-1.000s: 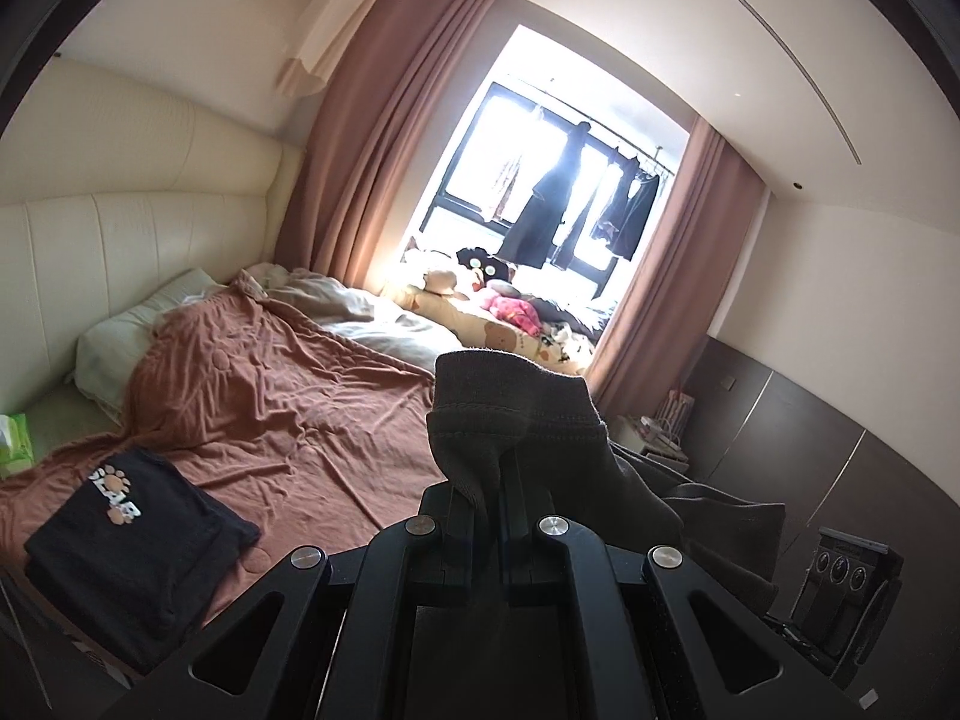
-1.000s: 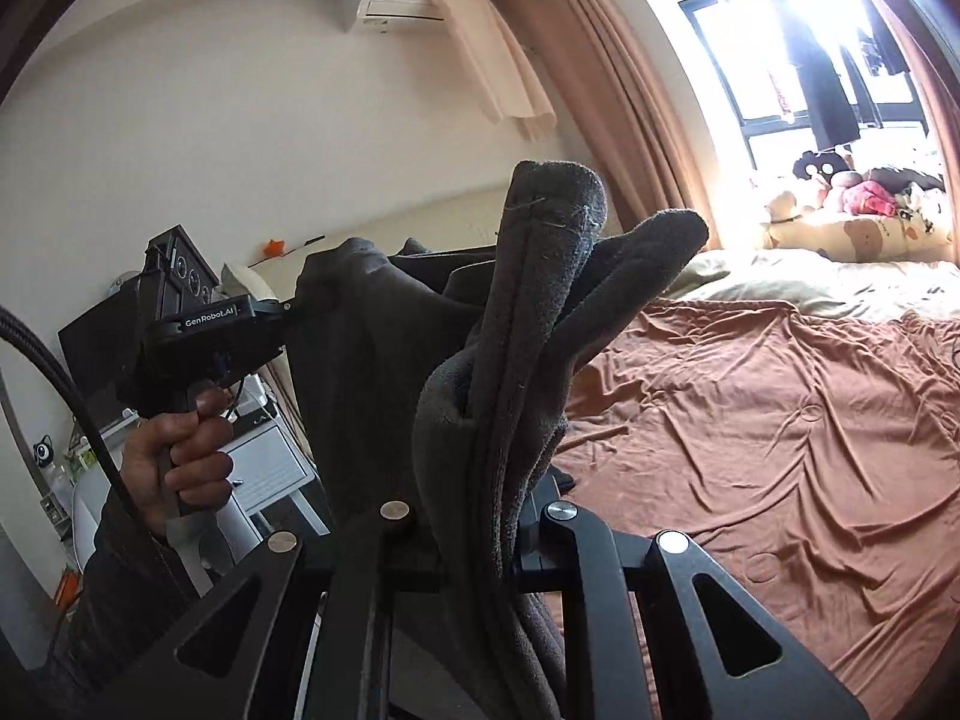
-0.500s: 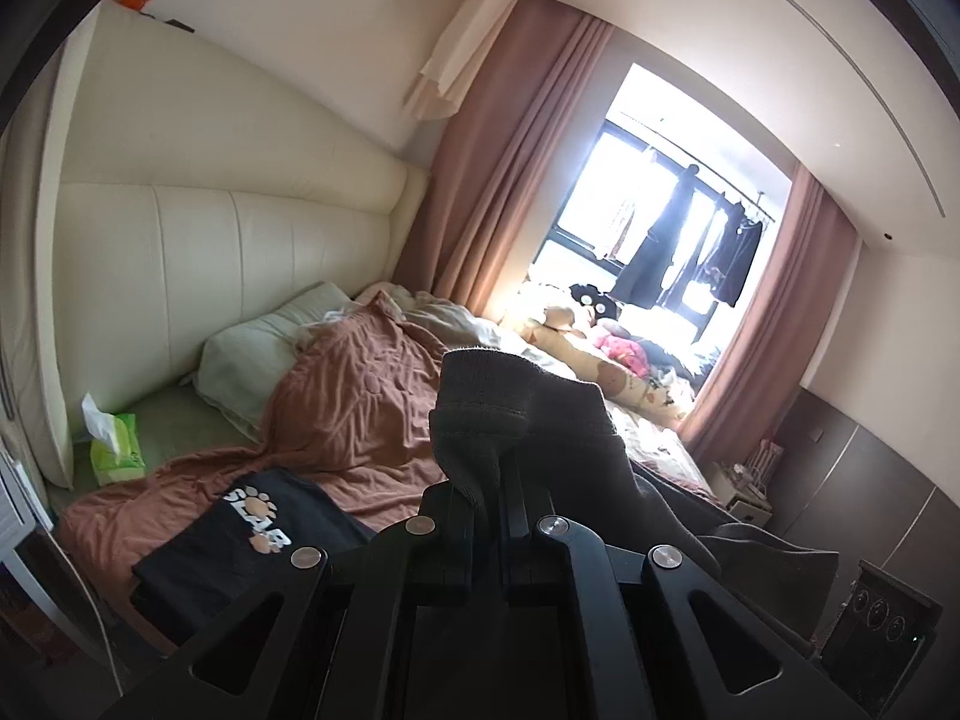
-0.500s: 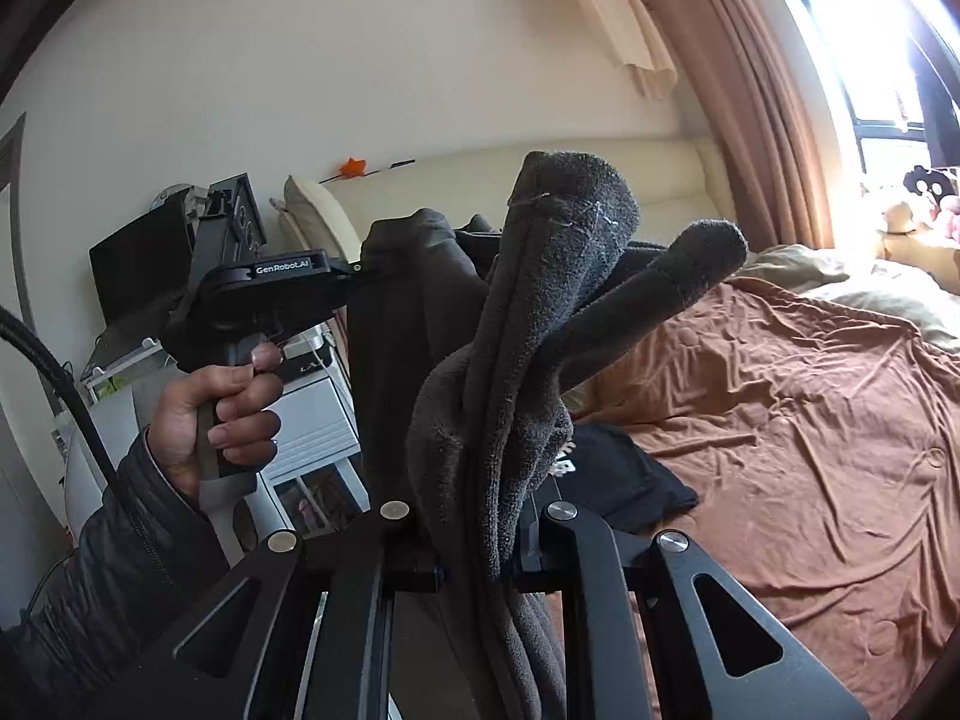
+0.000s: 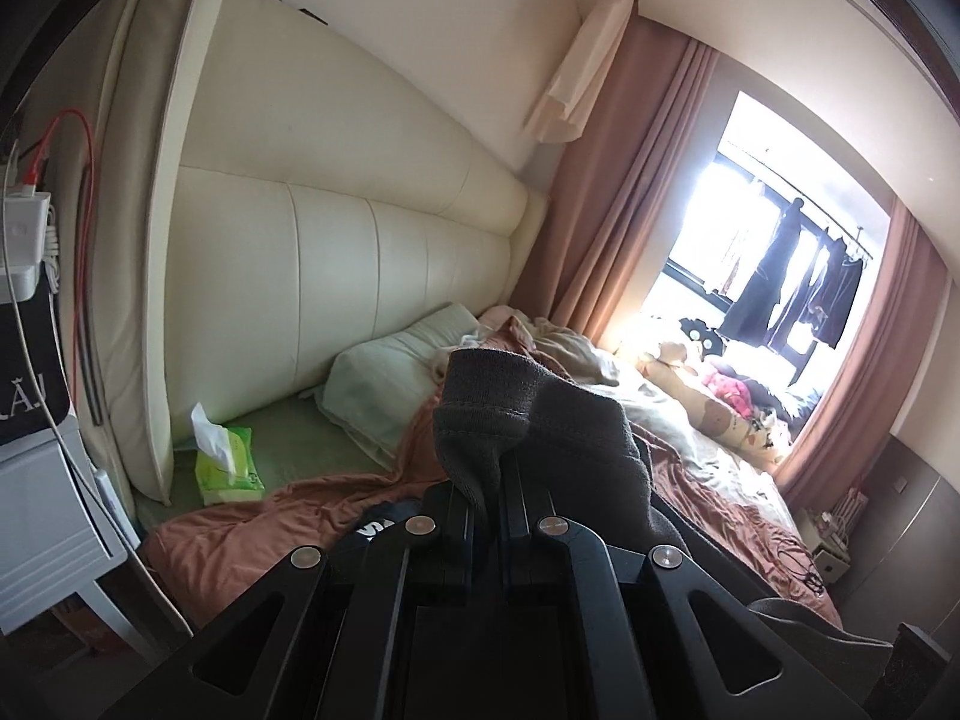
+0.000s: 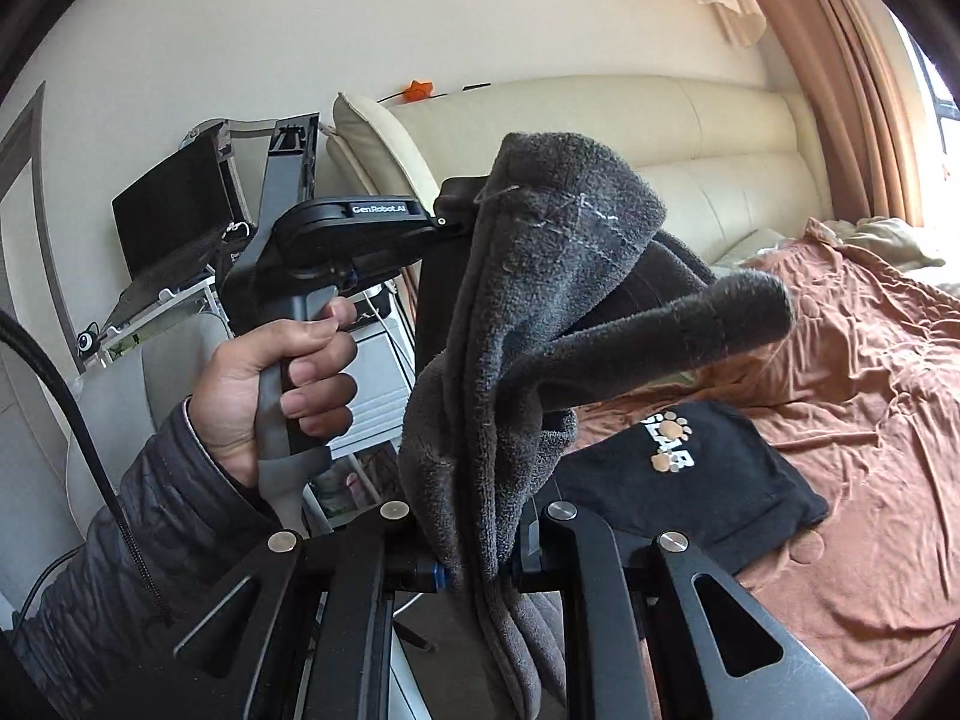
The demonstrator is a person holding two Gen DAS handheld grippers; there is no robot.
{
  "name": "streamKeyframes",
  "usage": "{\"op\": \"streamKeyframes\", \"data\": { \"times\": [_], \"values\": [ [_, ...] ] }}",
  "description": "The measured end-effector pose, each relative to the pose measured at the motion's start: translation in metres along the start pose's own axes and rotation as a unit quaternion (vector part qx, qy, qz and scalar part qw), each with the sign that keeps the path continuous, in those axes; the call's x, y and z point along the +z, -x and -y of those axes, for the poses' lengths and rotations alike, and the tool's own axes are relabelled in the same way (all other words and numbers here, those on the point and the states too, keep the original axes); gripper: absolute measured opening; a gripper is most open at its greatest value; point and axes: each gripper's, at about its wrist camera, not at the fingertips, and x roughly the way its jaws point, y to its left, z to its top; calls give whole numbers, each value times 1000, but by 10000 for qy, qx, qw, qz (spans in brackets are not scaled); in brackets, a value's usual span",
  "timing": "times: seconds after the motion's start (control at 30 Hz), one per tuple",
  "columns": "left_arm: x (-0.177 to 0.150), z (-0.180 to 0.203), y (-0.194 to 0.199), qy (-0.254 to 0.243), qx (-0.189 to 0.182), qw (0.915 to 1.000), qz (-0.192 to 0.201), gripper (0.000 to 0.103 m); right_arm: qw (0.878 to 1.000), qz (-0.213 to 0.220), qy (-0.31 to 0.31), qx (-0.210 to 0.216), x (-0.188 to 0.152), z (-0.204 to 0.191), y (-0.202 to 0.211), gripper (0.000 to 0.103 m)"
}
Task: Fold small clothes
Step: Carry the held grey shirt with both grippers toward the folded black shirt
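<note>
A dark grey fleece garment (image 6: 540, 300) hangs in the air, stretched between both grippers. My right gripper (image 6: 486, 546) is shut on a bunched edge of it, which stands up and droops over the jaws. My left gripper (image 5: 489, 492) is shut on another hemmed edge of the grey garment (image 5: 528, 408). In the right wrist view the left gripper (image 6: 453, 207) shows side-on, held by a hand (image 6: 270, 384), its tips buried in the cloth. A folded black T-shirt with a paw print (image 6: 690, 480) lies on the brown bedsheet (image 6: 840, 420), below and to the right of the garment.
A cream padded headboard (image 5: 360, 276) backs the bed, with a pale pillow (image 5: 390, 384) and a green tissue pack (image 5: 228, 468) before it. A white nightstand (image 5: 42, 516) with cables stands left. Plush toys (image 5: 720, 396) lie by the window. A laptop (image 6: 174, 222) sits behind the hand.
Both views have swung left, from the window toward the headboard, and dropped a little. The grey garment stays gripped at both ends. The black T-shirt now lies closer, partly under the left gripper.
</note>
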Motion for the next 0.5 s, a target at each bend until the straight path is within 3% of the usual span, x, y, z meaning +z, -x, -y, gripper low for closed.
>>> {"op": "streamKeyframes", "data": {
  "times": [0.23, 0.5],
  "values": [
    [3, -23, -33, 108, 212, 9997, -71, 5, 9995, -173, -232, 159, 3, 39, -3, 10],
    [0, -36, -89, 154, 388, 9986, -329, 5, 9983, -246, -517, 51, 4, 104, -3, 10]
  ]
}}
